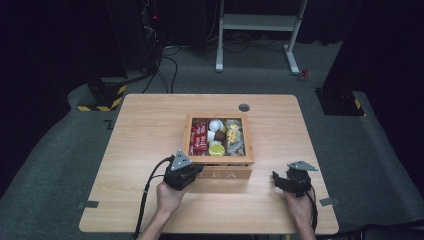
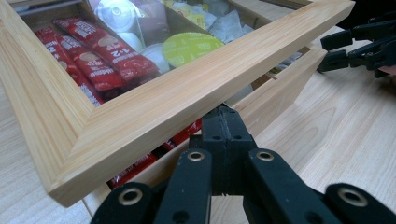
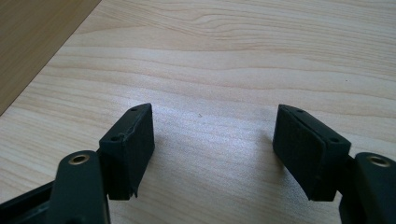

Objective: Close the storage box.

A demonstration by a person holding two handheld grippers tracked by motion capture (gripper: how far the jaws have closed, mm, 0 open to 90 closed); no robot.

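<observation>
High view: at lower centre-left of the frame I have the left hand-held gripper [image 1: 182, 170] against the near left corner of the wooden tea box [image 1: 218, 172], which sits mid-counter [image 1: 145, 125]. In the left gripper view its jaws are pressed together, their tips tucked under the raised glass-paned lid [image 2: 154, 116], which stands tilted above the box wall. Through the pane I see red sachets [image 2: 100, 51] at upper left and a yellow-green capsule [image 2: 192, 46] at upper centre. At lower right of the high view, the right hand-held gripper [image 1: 290, 181] rests apart from the box, jaws spread over bare counter, nothing between them.
</observation>
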